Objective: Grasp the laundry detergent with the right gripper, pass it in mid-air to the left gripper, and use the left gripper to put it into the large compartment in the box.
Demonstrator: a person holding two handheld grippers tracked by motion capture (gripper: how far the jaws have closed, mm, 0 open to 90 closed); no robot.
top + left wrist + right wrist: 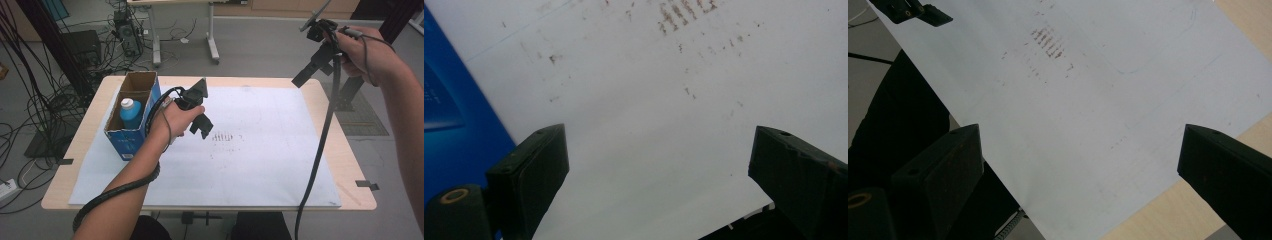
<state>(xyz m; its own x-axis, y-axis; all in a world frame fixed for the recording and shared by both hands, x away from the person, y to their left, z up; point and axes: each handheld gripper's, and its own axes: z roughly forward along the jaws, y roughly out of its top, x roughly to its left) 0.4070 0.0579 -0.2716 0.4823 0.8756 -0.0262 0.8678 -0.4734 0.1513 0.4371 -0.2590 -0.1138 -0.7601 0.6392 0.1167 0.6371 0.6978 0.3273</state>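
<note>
Both sets of jaws are spread wide with nothing between them. You can see it best in the two gripper views, where each pair of black jaws stands far apart over bare white paper.

From the high view, the left gripper [201,125] hangs a little above the white sheet [260,165], just off the blue cardboard box [131,135], at about 3 o'clock from it. The left hand [176,116] is wrapped around the handle, cable trailing back along the forearm. In the left gripper view the left gripper [659,170] looks down on the sheet with the box's blue wall [454,125] right at its 9 o'clock edge.

The box sits at the table's 9 o'clock side, on the left edge of the sheet, top open. A blue bottle with a white cap [130,113] stands upright inside, in the nearer part of the box. Neither gripper touches it.

The right gripper [306,75] is held up high at roughly 1 o'clock, over the far right corner of the wooden table [350,165], well apart from the box. A patch of brownish smudges [223,137] sits on the sheet near the middle, just at 4 o'clock from the left gripper.
</note>
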